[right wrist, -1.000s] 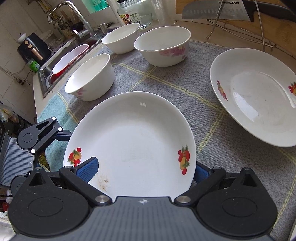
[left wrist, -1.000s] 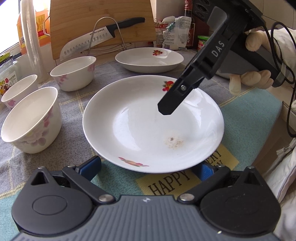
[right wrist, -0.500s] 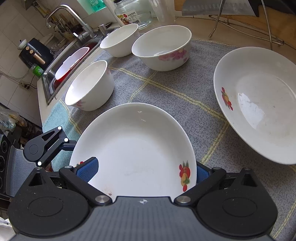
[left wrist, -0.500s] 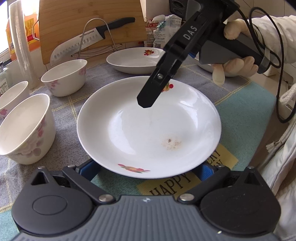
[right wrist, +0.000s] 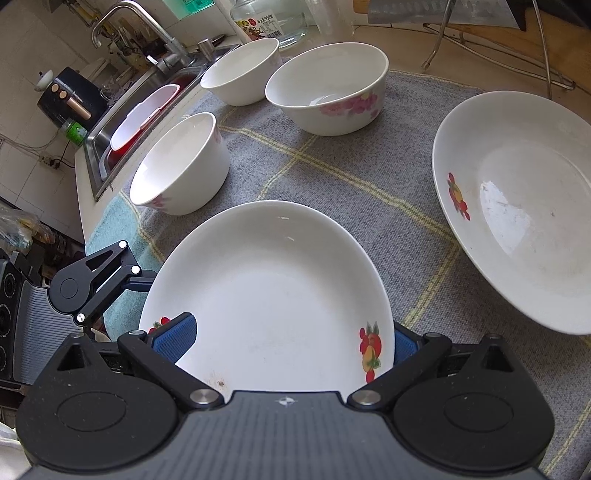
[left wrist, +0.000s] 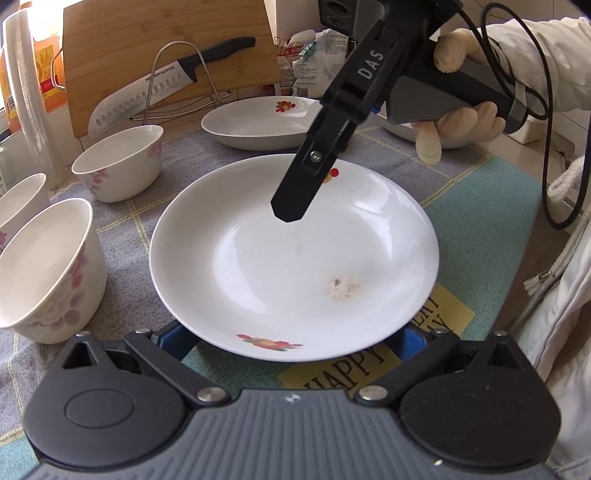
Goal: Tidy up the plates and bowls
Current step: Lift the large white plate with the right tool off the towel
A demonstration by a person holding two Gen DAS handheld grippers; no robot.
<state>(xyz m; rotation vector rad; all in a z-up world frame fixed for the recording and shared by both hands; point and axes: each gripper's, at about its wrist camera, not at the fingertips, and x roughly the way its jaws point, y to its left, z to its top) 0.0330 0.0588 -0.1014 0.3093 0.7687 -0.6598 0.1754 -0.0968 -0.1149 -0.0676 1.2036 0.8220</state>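
- Plate [left wrist: 295, 258] – white, shallow, fruit decals on the rim – sits on the cloth directly ahead of both claws, between the bowls and the far plate.
- Left gripper [left wrist: 291, 339]: jaws spread wide, released. Its blue pads [left wrist: 173, 339] show only partly, tucked under the plate's near rim; cannot tell whether they touch it.
- Brown stain [left wrist: 340, 286] in the plate's well, right of centre.
- Yellow card [left wrist: 369, 365] lettered "HAPPY" lies partly under the plate's near edge.
- Right gripper [right wrist: 288, 343]: jaws also wide apart, released, nothing clamped. In its own view one pad overlaps the plate's inner surface and the other is hidden behind the rim.
- From the left wrist view one black finger of the right gripper hangs above the plate's far half, tip pointing down; contact not discernible.
- Gloved hand [left wrist: 461, 118] holds the right gripper's handle, beyond the plate to the right; a black cable [left wrist: 546, 155] trails from it.
- Cloth [left wrist: 122, 229]: grey with yellow lines, teal toward the near edge.
- Near bowl [left wrist: 44, 273]: upright, left of the plate, close but apart.
- Mid bowl [left wrist: 118, 162] and far bowl [left wrist: 18, 199]: upright, further back on the cloth.
- Far plate [left wrist: 258, 122]: flat on the cloth behind the plate, well apart from it.
- Knife [left wrist: 170, 88] rests on a wire rack [left wrist: 177, 85] against a wooden board [left wrist: 166, 37].
- Sink [right wrist: 147, 107] with tap [right wrist: 140, 22] beyond the bowls – a red-and-white dish [right wrist: 144, 114] inside.
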